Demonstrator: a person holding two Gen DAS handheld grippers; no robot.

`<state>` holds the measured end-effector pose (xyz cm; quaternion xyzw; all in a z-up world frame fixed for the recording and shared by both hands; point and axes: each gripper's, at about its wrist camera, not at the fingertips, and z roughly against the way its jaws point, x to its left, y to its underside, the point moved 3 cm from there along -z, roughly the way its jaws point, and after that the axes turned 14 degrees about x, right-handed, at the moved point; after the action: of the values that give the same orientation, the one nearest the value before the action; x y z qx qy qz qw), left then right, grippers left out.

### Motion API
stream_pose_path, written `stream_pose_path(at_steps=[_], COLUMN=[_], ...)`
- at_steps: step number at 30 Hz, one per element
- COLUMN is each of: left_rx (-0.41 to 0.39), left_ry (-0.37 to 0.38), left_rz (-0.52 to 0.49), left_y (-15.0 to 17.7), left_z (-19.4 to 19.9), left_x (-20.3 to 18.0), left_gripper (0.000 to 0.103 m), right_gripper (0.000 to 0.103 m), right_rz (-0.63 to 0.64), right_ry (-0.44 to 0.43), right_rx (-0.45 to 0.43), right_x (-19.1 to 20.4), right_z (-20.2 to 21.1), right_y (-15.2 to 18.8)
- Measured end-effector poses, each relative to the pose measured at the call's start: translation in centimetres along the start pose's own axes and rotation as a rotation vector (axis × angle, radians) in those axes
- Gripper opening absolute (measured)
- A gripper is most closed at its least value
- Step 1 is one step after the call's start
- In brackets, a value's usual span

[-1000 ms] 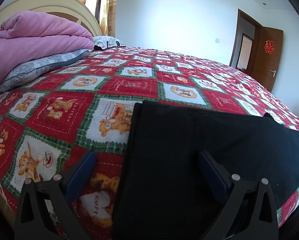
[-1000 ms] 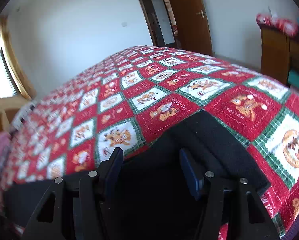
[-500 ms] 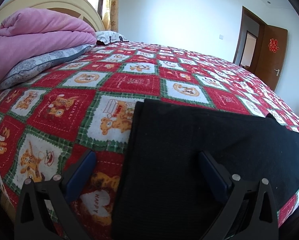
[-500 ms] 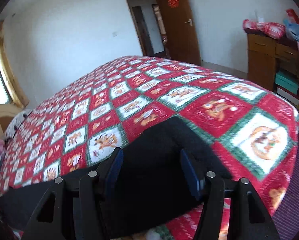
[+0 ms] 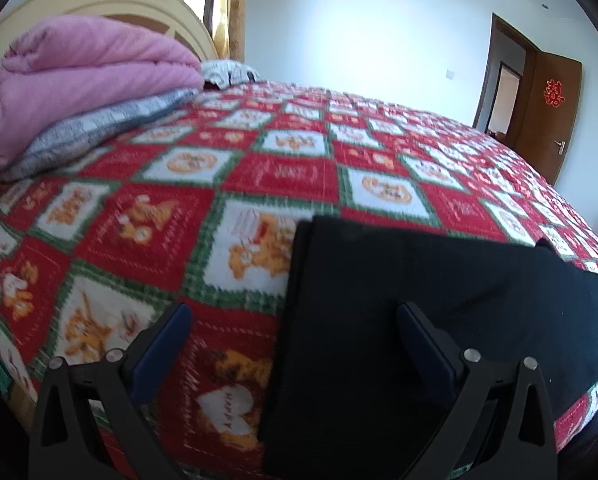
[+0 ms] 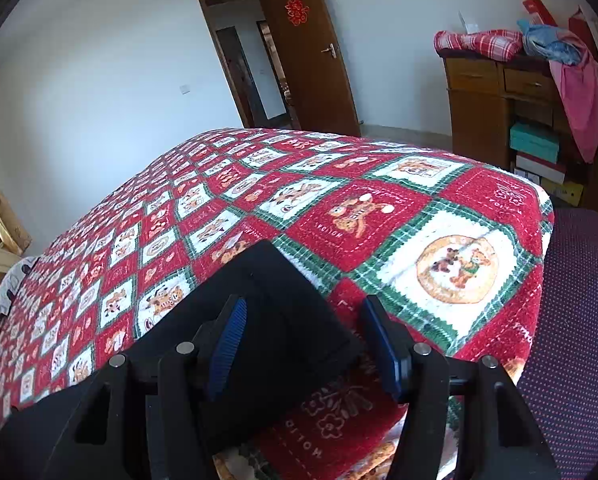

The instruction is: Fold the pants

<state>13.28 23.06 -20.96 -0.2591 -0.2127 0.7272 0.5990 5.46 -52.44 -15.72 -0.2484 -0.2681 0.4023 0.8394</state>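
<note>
Black pants (image 5: 399,300) lie flat along the near side of a bed with a red, green and white patterned cover (image 5: 283,172). My left gripper (image 5: 295,332) is open above one end of the pants, straddling their left edge. In the right wrist view the other end of the pants (image 6: 267,312) points toward the bed's corner. Above that end hangs my right gripper (image 6: 303,332), open, its blue pads apart and nothing pinched between them.
A folded pink quilt (image 5: 71,76) on a grey pillow (image 5: 95,132) sits at the headboard. A wooden dresser (image 6: 503,104) piled with clothes stands past the bed's foot, beside an open brown door (image 6: 307,56). A purple dotted surface (image 6: 579,320) lies right of the bed corner.
The right gripper swung toward the bed's corner, so the pants' end now lies under its left finger. The left gripper stayed over the pants' other end.
</note>
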Motion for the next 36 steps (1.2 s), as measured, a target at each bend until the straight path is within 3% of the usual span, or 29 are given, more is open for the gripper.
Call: stream_pose_path(at_steps=[5,8,12,16,18,22,25,27,29,32,33,36], left_rx=[0.014,0.013,0.005,-0.003,-0.007,-0.002,-0.076,-0.115,-0.149,-0.145,-0.138,-0.085], left_ry=[-0.005,0.046,0.039,0.041,0.042,0.009,-0.024,-0.012,0.03,0.117,0.131,0.192], left_rz=[0.028,0.077,0.069,0.073,0.072,0.093,0.093,0.072,0.043,-0.023,-0.044,-0.122], left_y=[0.1,0.6,0.6,0.8,0.9,0.6,-0.1,-0.8,-1.5,-1.5,-1.4,-0.3], left_z=[-0.2,-0.5,-0.5,-0.5,-0.5,0.3,2.5,3.8,5.2,5.9,5.7,4.6], left_x=[1.2,2.2,1.9,1.7,1.6,2.1,1.8,0.7,-1.5,-5.6,-6.6,-10.6], left_gripper=[0.103,0.103,0.103,0.103,0.103,0.103,0.103,0.103,0.103,0.103,0.103,0.103], right_gripper=[0.061,0.061,0.061,0.061,0.061,0.06,0.061,0.061,0.061,0.061,0.061,0.061], right_rz=[0.018,0.018,0.072,0.133,0.153,0.13,0.167,0.22,0.312,0.456,0.484,0.527], right_ry=[0.008,-0.026,-0.009,0.063,0.146,0.191,0.211,0.162,-0.044,-0.293,-0.4,-0.616], right_rx=[-0.004,-0.001,-0.027,0.02,0.109,0.096,0.013,-0.031,-0.001,0.127,0.197,0.416], right_x=[0.1,0.6,2.1,3.0,2.8,2.5,5.1,8.1,13.5,22.0,25.7,34.3], right_z=[0.0,0.5,1.1,-1.3,-3.6,-2.5,1.5,3.8,5.2,4.2,3.3,0.7], right_y=[0.2,-0.4,-1.5,-2.7,-2.9,-2.9,-3.0,-2.8,-1.9,0.5,1.8,5.9])
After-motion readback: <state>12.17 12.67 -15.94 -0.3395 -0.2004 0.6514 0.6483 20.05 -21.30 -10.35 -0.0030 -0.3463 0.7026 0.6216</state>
